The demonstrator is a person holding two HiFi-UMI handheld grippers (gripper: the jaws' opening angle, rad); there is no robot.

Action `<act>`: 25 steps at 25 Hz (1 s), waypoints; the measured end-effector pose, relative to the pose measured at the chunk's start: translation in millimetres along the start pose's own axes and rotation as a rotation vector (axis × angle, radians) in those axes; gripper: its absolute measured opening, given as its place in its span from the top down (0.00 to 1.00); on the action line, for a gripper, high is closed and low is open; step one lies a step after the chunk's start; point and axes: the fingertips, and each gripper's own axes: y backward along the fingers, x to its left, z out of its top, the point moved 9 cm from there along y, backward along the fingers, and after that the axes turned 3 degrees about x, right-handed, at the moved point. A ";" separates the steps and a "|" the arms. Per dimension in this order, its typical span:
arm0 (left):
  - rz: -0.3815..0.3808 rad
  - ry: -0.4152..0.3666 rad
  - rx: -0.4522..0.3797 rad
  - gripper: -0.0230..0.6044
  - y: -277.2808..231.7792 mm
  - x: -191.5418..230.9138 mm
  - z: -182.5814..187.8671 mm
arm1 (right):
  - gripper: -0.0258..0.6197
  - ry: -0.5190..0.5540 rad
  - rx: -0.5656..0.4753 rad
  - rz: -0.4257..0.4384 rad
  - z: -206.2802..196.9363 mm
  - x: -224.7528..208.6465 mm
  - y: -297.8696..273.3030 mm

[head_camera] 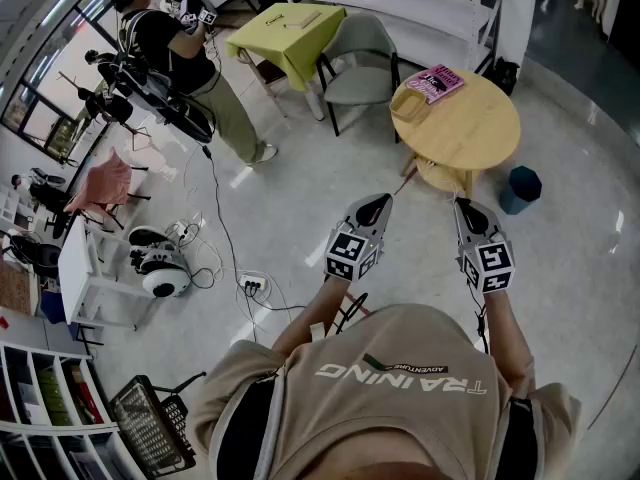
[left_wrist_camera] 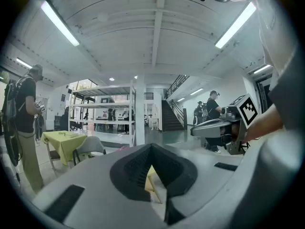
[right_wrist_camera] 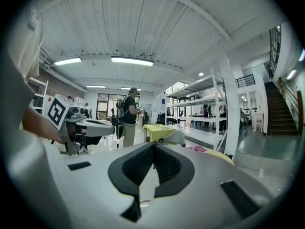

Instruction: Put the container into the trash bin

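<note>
In the head view a tan open container [head_camera: 407, 103] sits on the left part of the round wooden table [head_camera: 470, 133], beside a pink book [head_camera: 437, 82]. A dark teal trash bin [head_camera: 521, 188] stands on the floor at the table's right. Both grippers are held level in front of the person, short of the table. The left gripper [head_camera: 380, 200] [left_wrist_camera: 151, 147] is shut with nothing in it. The right gripper [head_camera: 462, 205] [right_wrist_camera: 153, 147] also shows its pads meeting, empty. Each gripper view shows the other gripper beside it; neither shows the container clearly.
A grey chair [head_camera: 362, 63] stands behind the round table, next to a yellow-green table [head_camera: 288, 33]. Another person [head_camera: 180, 58] stands at the far left. A power strip with cables [head_camera: 250, 283] lies on the floor at my left. A wire basket [head_camera: 150, 423] sits lower left.
</note>
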 end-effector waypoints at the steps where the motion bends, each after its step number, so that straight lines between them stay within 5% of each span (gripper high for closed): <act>1: 0.008 0.003 0.006 0.96 4.4 4.0 2.1 | 0.96 -0.012 0.002 0.002 1.6 4.2 -1.9; 11: -0.027 0.028 0.035 0.96 7.1 39.7 -0.2 | 0.96 -0.021 0.057 0.009 1.9 31.6 -34.0; 25: -0.074 0.149 0.185 0.96 12.5 81.1 -76.1 | 0.96 -0.184 0.195 0.010 -55.1 52.0 -77.0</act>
